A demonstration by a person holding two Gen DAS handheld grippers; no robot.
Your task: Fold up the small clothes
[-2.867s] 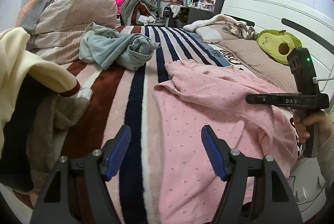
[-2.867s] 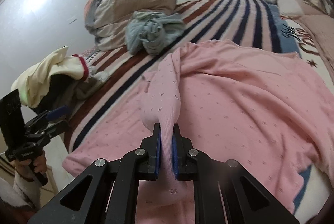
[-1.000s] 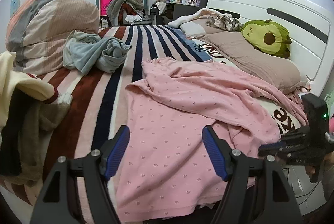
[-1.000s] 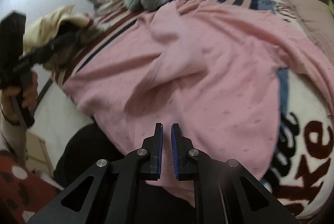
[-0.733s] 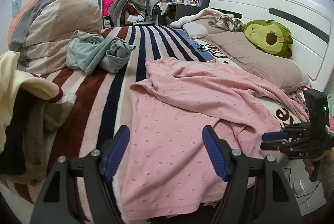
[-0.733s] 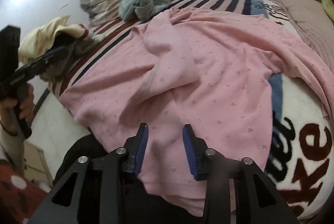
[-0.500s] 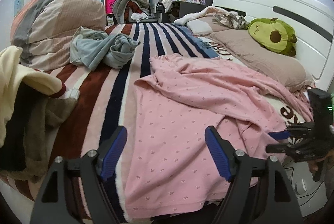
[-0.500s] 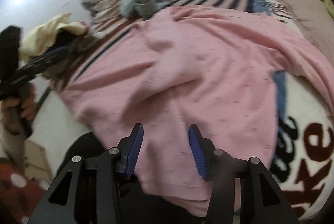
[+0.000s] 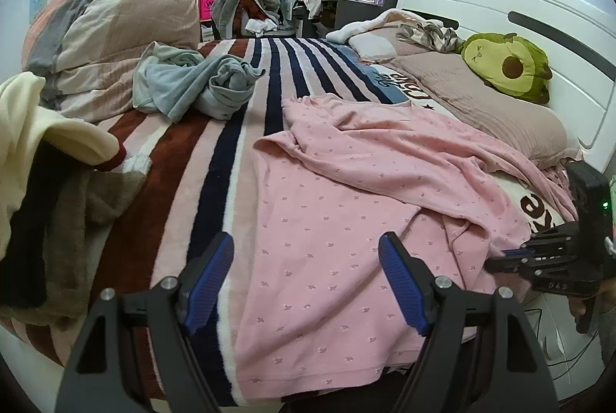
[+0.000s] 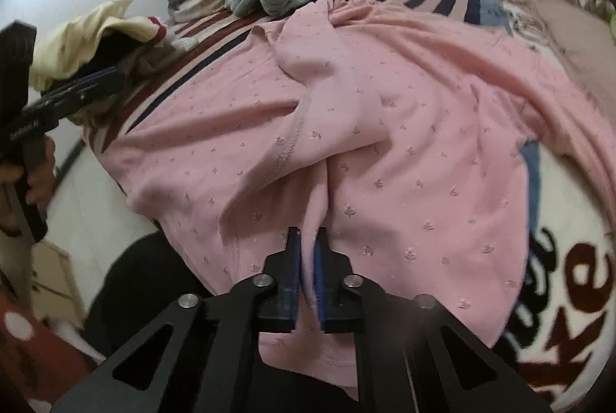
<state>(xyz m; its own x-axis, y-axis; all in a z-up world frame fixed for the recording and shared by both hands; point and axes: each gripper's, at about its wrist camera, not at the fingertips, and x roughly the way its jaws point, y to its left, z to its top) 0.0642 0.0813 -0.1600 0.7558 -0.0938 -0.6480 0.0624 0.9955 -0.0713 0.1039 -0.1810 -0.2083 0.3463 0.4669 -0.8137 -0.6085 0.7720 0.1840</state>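
a pink garment (image 9: 346, 205) with a small scattered print lies rumpled across the near part of the bed, over a striped blanket (image 9: 215, 159) in dark blue, brown and pale pink bands, its lower hem hanging over the bed's near edge. the right gripper (image 10: 308, 259) has its blue-padded fingers (image 10: 294, 259) pressed together on a raised ridge of the pink cloth close to that hem, so a narrow fold of fabric stands up between them. the left gripper (image 9: 306, 282) hovers above the hem's left part with its fingers (image 9: 210, 274) spread wide, holding nothing; the cloth shows between them. in the left wrist view the right gripper appears at the far right edge, its tip at the garment's right border. beyond the pink garment a crumpled grey-blue garment (image 9: 196, 86) sits on the stripes, next to a bundled striped duvet (image 9: 104, 39). a heap of cream and dark clothes (image 9: 42, 159) lies at the bed's left edge. an avocado plush toy (image 9: 508, 66) rests on a mauve pillow (image 9: 481, 109) against the white headboard (image 9: 500, 1).
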